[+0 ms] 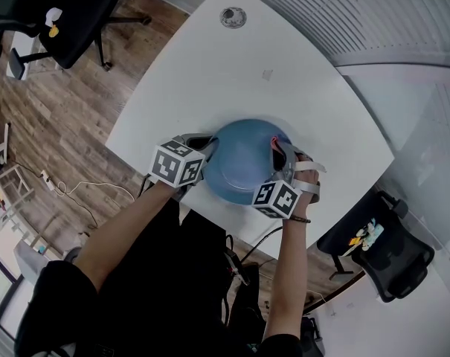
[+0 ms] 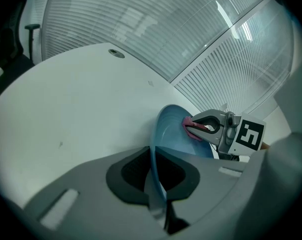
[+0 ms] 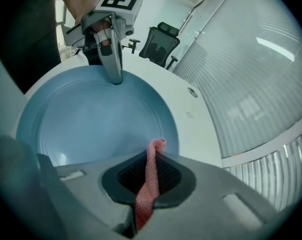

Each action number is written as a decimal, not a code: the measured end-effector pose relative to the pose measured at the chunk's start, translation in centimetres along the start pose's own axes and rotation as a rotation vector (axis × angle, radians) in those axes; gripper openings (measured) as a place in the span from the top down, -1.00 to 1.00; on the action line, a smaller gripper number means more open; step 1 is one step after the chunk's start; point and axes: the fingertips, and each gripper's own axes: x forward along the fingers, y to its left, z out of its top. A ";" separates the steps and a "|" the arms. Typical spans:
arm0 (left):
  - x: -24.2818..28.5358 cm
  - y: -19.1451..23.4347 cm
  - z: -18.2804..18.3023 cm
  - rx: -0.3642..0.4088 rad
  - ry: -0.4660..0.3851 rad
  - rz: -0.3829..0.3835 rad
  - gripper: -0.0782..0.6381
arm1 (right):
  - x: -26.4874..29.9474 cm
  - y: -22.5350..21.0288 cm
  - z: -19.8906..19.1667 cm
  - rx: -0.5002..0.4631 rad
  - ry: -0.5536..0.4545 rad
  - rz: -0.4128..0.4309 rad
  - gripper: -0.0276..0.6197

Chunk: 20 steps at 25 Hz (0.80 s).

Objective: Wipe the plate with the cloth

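Observation:
A blue plate (image 1: 243, 162) stands tilted up off the near edge of the white table (image 1: 210, 73). My left gripper (image 1: 208, 149) is shut on the plate's left rim; in the left gripper view the rim (image 2: 154, 184) runs edge-on between the jaws of the left gripper (image 2: 154, 159). My right gripper (image 1: 278, 155) is at the plate's right side, shut on a pink cloth (image 1: 275, 146). In the right gripper view the cloth (image 3: 151, 179) hangs as a narrow strip between the jaws of the right gripper (image 3: 153, 156), its tip against the plate (image 3: 91, 119) near the rim.
A round cable grommet (image 1: 233, 16) sits in the table's far part. Black office chairs stand at the far left (image 1: 68, 13) and at the right (image 1: 381, 244). A ribbed glass wall (image 1: 373, 13) borders the table's far right side. Cables lie on the wooden floor (image 1: 83, 188).

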 end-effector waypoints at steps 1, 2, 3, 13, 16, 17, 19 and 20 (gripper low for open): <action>0.0 0.0 0.0 -0.005 -0.002 0.001 0.74 | -0.1 0.1 -0.2 -0.003 0.010 -0.008 0.87; 0.0 0.1 0.0 -0.011 -0.004 0.001 0.74 | -0.2 0.2 -0.5 -0.009 0.024 -0.014 0.87; 0.1 0.1 0.0 -0.019 -0.006 0.000 0.74 | -0.4 0.4 -0.9 -0.013 0.039 -0.018 0.87; 0.0 0.2 0.0 -0.050 -0.021 0.007 0.74 | -3.7 5.2 -3.9 0.085 0.125 0.044 0.87; 0.0 0.2 0.0 -0.053 -0.024 0.008 0.74 | -4.5 7.0 -3.8 0.112 0.136 0.069 0.87; 0.0 0.2 0.0 -0.052 -0.024 0.008 0.74 | -4.7 7.5 -3.6 0.127 0.137 0.079 0.87; 0.1 0.2 0.0 -0.053 -0.026 0.009 0.74 | -5.1 8.7 -3.3 0.153 0.138 0.097 0.87; 0.1 0.2 0.0 -0.054 -0.027 0.010 0.73 | -5.3 9.2 -3.1 0.163 0.137 0.105 0.87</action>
